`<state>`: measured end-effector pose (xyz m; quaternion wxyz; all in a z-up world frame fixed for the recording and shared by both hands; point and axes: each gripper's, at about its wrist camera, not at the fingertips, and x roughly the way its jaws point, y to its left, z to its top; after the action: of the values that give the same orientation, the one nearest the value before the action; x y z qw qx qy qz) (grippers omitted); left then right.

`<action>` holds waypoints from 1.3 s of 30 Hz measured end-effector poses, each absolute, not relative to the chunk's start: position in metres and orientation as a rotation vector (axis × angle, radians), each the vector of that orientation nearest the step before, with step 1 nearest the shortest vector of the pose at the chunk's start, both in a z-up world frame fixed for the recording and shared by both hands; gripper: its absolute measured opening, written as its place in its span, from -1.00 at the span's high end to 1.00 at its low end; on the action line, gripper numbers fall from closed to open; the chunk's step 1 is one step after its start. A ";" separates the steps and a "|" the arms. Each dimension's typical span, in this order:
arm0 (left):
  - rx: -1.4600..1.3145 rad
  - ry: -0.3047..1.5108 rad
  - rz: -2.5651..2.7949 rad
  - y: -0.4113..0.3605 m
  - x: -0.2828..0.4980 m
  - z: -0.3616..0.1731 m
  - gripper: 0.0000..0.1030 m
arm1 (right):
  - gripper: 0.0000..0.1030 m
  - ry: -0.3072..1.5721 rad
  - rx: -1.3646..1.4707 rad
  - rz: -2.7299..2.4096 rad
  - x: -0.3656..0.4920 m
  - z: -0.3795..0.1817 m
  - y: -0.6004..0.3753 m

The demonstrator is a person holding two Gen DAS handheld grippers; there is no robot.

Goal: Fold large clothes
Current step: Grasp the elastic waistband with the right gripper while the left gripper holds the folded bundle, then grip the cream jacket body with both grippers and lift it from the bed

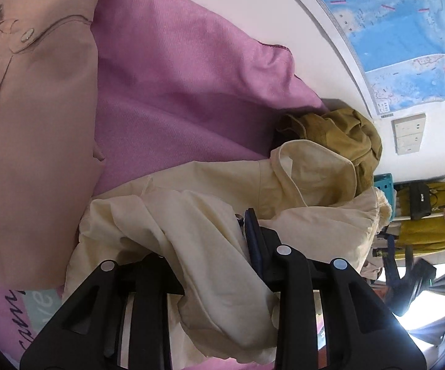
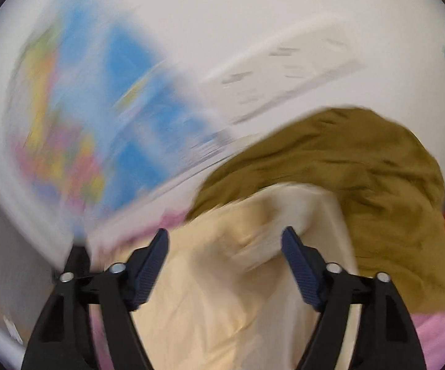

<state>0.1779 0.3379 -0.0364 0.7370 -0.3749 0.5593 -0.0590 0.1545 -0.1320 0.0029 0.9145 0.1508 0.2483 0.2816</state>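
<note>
In the left wrist view, the left claw [image 1: 210, 240] is seen buried in the cream garment [image 1: 210, 215]. One dark fingertip shows at the cloth; the other is covered by folds, so a grip on the fabric is likely, but how far the jaws are closed cannot be told. The cream garment lies crumpled on a pink sheet [image 1: 173, 80], its length running from the claw away toward an olive garment [image 1: 339, 135] heaped at the far end. A tan garment [image 1: 31, 141] with a button lies to the left, apart from the claw. A map [image 1: 407, 37] hangs on the wall behind.

In the right wrist view, heavily blurred, the right claw [image 2: 225, 237] is held wide open with nothing between its fingers. The cream garment [image 2: 222, 293] lies directly ahead and below, a raised fold just beyond the fingertips, with the olive garment [image 2: 376, 185] behind and to the right. The right claw is judged to be the free one, with that raised fold in its line.
</note>
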 end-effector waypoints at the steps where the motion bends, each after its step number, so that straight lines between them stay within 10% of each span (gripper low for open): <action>1: -0.822 1.225 -0.130 0.337 0.178 -0.036 0.41 | -0.37 0.510 0.174 0.573 0.143 0.002 -0.110; 11: -0.994 0.999 -0.193 0.347 0.144 -0.004 -0.22 | 0.03 0.589 -0.277 0.460 0.176 -0.056 -0.001; 25: -0.743 0.753 -0.154 0.322 0.096 0.034 -0.41 | 0.06 0.613 -0.237 0.417 0.205 -0.064 -0.001; 33: -0.493 0.755 -0.158 0.292 0.088 0.042 -0.34 | 0.04 0.634 -0.211 0.411 0.215 -0.069 -0.002; 39: -0.337 0.861 -0.080 0.263 0.115 0.006 0.11 | 0.01 0.652 -0.201 0.422 0.208 -0.064 -0.007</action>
<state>0.1150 0.2626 0.0061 0.8943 -0.1627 0.4151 -0.0387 0.2083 -0.0070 -0.0636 0.9207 -0.0977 0.3172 0.2053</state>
